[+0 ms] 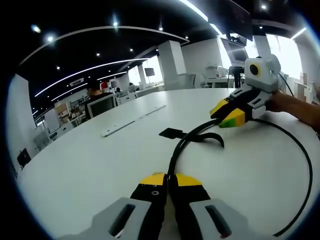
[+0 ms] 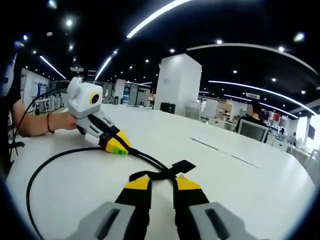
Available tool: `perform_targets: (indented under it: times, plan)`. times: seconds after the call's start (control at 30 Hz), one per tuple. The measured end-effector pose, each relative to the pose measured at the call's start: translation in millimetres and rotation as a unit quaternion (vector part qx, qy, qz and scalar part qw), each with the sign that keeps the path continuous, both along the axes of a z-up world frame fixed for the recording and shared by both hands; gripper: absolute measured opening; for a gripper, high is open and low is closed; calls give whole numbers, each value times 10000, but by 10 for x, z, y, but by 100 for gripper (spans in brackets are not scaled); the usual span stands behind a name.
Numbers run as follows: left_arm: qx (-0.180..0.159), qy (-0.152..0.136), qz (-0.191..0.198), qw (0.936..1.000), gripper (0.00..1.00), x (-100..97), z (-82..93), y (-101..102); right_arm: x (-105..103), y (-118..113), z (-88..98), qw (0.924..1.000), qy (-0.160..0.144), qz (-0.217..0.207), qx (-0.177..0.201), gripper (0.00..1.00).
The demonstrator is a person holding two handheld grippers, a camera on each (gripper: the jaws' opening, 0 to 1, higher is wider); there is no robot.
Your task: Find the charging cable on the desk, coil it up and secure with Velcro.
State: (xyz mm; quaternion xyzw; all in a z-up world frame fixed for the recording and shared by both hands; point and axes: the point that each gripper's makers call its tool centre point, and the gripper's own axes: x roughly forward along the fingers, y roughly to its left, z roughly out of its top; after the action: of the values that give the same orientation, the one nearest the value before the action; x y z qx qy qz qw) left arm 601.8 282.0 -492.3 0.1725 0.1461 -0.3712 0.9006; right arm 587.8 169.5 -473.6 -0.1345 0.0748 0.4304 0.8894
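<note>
Two grippers, the left gripper (image 1: pixel 169 181) and the right gripper (image 2: pixel 162 184), are shut on the thin, limp black cable (image 1: pixel 187 141), looped lightly on the white bench (image 1: pixel 90 160); its Velcro tab (image 1: pixel 172 133) is best taken last.

**Both tongs pinch the black cable on the white worktop**

The left tongs (image 1: pixel 169 181), yellow-tipped with black jaws, rise from the bottom edge with the jaws closed together on a doubled black charging cable (image 1: pixel 186 141). The cable runs forward across the smooth white worktop (image 1: pixel 90 160) to the right tongs (image 1: pixel 227 116), whose yellow and green tips are closed on it, held by a hand (image 1: pixel 287 102). One strand sweeps out in a wide loop to the right. A flat black Velcro tab (image 1: pixel 172 133) lies just beside the cable.
</note>
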Motion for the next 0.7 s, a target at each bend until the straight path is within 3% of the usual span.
perform_targets:
  times: [0.7]
  plan:
    - [-19, -14, -16, 10000, 6, 9, 0, -3, -13, 1, -61, 10000, 40, 5, -42, 18]
